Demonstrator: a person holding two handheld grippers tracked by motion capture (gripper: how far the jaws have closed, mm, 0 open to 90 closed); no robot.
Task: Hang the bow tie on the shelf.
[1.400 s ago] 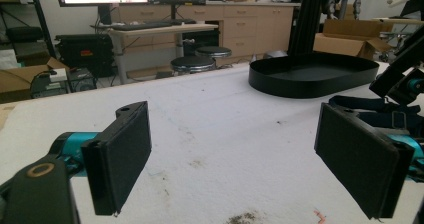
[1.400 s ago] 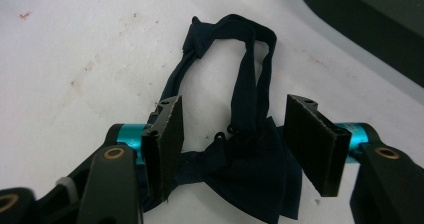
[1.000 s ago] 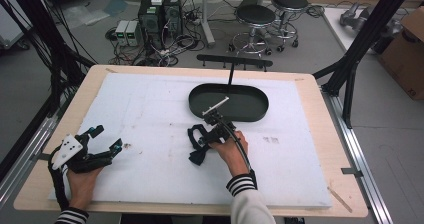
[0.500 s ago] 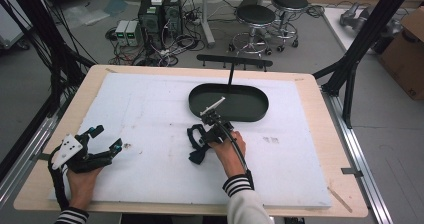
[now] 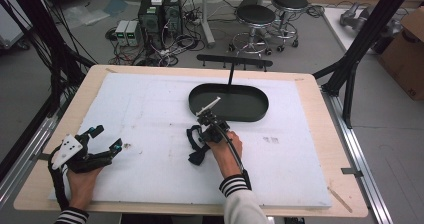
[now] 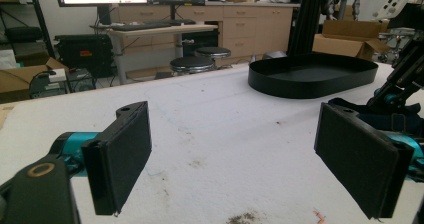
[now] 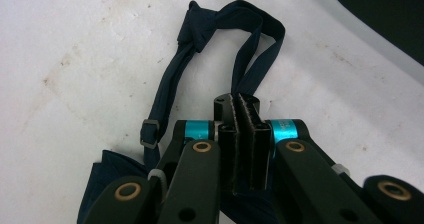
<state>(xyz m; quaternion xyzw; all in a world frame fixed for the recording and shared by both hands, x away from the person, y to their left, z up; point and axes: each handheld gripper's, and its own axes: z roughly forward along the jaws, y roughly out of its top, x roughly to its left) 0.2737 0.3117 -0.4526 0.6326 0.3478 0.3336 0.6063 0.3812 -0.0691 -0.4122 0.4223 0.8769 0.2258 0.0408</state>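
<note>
The dark blue bow tie (image 7: 200, 29) lies mid-table, just short of the black tray (image 5: 250, 115). The right gripper (image 7: 244, 134) has just closed its jaws on the strap. Risk: the thin strap may slip, or the slack loop may snag on the tray rim. The left gripper (image 5: 102, 144), jaws wide and empty, rests near the front-left corner. Open board lies between them.

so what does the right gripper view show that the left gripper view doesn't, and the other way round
Right gripper view: the right gripper, jaws pressed together on the strap of a dark blue bow tie, which lies looped on the white mat with a small buckle on the strap.

Left gripper view: the left gripper with its pads wide apart and nothing between them, the whole black oval tray, plus stools and desks beyond the table.

Both: the stained white mat and the black tray, cut off at a corner of the right gripper view.
</note>
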